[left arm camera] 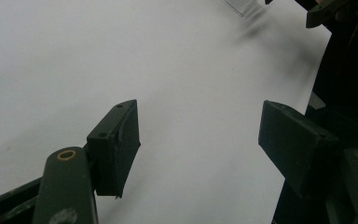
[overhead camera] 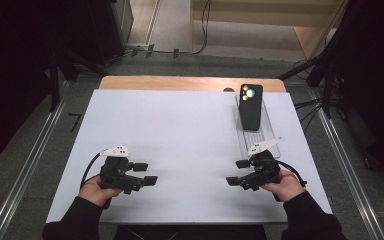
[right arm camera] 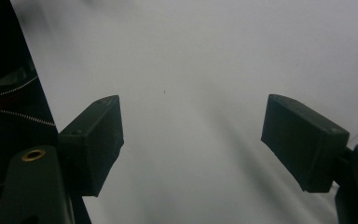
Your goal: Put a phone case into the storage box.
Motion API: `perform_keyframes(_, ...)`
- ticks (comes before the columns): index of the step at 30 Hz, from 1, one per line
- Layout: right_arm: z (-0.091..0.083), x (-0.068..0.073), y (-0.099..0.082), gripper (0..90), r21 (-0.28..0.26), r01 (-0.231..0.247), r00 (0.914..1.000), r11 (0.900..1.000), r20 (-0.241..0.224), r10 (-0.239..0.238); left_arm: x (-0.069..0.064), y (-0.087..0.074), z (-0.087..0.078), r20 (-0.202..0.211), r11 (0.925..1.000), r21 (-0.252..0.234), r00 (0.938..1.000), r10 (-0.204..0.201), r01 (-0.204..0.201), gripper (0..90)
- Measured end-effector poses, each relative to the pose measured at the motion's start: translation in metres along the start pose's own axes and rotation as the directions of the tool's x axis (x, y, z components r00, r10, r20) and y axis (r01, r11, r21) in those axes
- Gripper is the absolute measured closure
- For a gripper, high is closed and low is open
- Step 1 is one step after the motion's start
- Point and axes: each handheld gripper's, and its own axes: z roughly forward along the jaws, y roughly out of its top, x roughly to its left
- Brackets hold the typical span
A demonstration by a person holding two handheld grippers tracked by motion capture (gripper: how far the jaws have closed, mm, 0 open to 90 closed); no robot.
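My left gripper point(overhead camera: 145, 173) rests low over the white table top point(overhead camera: 180, 125) at the near left, jaws pointing right, open and with nothing in them. In the left gripper view its jaws point(left arm camera: 200, 135) stand wide apart over bare white surface. My right gripper point(overhead camera: 236, 172) sits at the near right, jaws pointing left toward the other gripper, open with nothing between them. The right gripper view shows the same gap point(right arm camera: 193, 140) over plain white. A black phone point(overhead camera: 250, 106) stands tilted, camera end up, in a clear plastic holder point(overhead camera: 267, 137) at the far right, beyond the right gripper.
The white board covers a wooden table whose far edge point(overhead camera: 190, 83) shows. Grey floor, metal rails and cables surround it. A corner of the clear holder point(left arm camera: 240, 5) and part of the other gripper point(left arm camera: 321, 11) appear at the top of the left gripper view.
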Motion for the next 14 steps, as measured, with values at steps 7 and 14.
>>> perform_keyframes(7, -0.003, -0.004, -0.013, 19.0, 0.017, 0.003, 0.9997, 0.9998, 0.023, -0.004, -0.001, -0.002, -0.001, 0.011, 1.0, -0.001, 0.9999, 0.0, 0.0, 29.1)
perform_keyframes(14, -0.003, -0.008, -0.018, 19.0, 0.025, -0.002, 0.9997, 0.9997, 0.024, 0.001, -0.001, -0.002, 0.0, 0.013, 1.0, 0.006, 0.9999, 0.002, -0.002, 29.1)
